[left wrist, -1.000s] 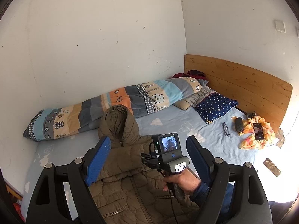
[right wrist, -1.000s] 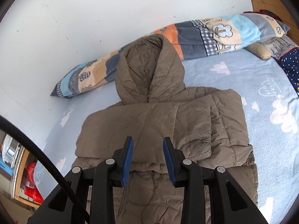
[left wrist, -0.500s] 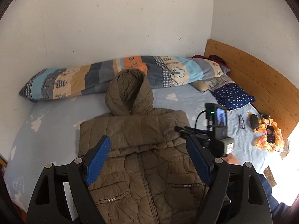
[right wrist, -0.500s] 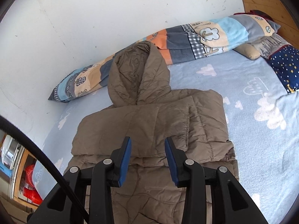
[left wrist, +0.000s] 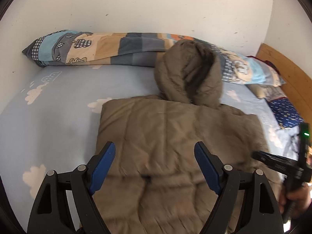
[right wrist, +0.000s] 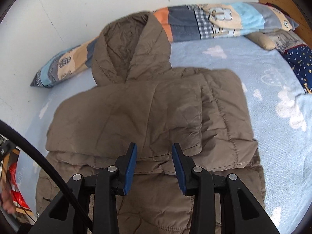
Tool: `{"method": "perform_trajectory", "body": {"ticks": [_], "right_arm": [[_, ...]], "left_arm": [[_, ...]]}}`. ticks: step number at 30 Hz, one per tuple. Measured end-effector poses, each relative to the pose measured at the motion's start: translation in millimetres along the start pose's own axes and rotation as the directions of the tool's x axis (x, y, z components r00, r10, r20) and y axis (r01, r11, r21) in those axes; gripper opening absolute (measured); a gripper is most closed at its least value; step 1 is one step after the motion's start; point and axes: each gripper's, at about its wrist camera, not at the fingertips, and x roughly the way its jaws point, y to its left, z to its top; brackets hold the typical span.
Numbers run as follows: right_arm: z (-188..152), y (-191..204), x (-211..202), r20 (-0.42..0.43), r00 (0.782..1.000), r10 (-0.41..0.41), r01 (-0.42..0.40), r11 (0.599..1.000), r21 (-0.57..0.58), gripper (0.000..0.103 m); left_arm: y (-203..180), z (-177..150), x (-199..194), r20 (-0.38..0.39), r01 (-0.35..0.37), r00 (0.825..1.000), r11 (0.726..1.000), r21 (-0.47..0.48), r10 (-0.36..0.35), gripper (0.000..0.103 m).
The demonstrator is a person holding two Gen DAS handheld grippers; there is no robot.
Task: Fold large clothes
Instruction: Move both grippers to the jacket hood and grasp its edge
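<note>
Jacket: I see the brown quilted jacket (right wrist: 148, 117) lying flat on the light blue bed sheet (right wrist: 273, 89), directly ahead of and under both tongs.
Sleeves: both look folded across the chest, just past my right tips, the upper one ending at a cuff edge a little right of them.
Hood: the hood (left wrist: 189, 74) lies beyond the body, away from my tongs, its top resting on the striped bolster (left wrist: 93, 48) along the wall.
Left tongs: my left gripper (left wrist: 154, 161) is spread wide and released above the jacket's body, gripping nothing; the view is blurred low down.
Right tongs: my right gripper (right wrist: 154, 165) is released, jaws part-way apart with bare blue pads, over the sleeve's lower edge; I can't tell if the tips touch fabric.
Right-hand tool: from the left camera it shows far right of my left tips, held in a hand (left wrist: 294, 197).
Pillow: a dark starred pillow (right wrist: 302, 64) lies far right of my right tongs.
</note>
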Motion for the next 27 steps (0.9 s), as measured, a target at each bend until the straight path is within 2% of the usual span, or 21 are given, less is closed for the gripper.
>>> {"method": "perform_trajectory", "body": {"ticks": [3,4,5,8,11,15,18,20,24,27], "right_arm": [[0,-1,13,-0.038,0.999,-0.016,0.016,1.000,-0.004,0.040],[2,1,13,-0.045,0.999,-0.019,0.019,1.000,-0.013,0.040],[3,2,10,-0.043,0.999,-0.015,0.014,1.000,-0.024,0.040],[8,11,-15,0.011,1.000,0.016,-0.016,0.998,-0.066,0.040],[27,15,-39,0.069,0.996,0.050,-0.045,0.996,-0.075,0.042],[82,20,-56,0.107,0.994,0.037,-0.031,0.998,-0.057,0.053],[132,21,-51,0.111,0.992,0.054,-0.052,0.998,-0.025,0.067],[162,22,-36,0.088,0.995,0.049,-0.047,0.999,-0.022,0.067],[219,23,5,0.073,0.997,0.003,0.001,0.999,-0.053,0.067],[252,17,43,0.040,0.999,0.009,-0.007,0.998,-0.055,0.067]], "left_arm": [[13,-6,52,-0.091,-0.016,0.996,1.000,0.003,0.016,0.082],[17,-9,67,-0.142,-0.057,0.988,0.998,0.023,0.060,0.082],[18,-10,72,-0.157,-0.073,0.985,0.997,0.030,0.077,0.082],[17,2,62,-0.121,-0.033,0.992,0.999,0.022,0.035,0.082],[16,27,48,-0.063,0.028,0.998,0.999,0.022,-0.026,0.082],[16,70,58,-0.064,0.068,0.996,0.998,0.013,-0.067,0.082],[8,109,82,-0.123,0.107,0.987,0.994,-0.001,-0.107,0.082],[6,137,103,-0.154,0.121,0.980,0.992,-0.021,-0.123,0.082],[-6,189,139,-0.163,0.076,0.984,0.996,0.037,-0.069,0.083],[-13,219,169,-0.166,0.103,0.981,0.994,0.030,-0.097,0.083]]}}
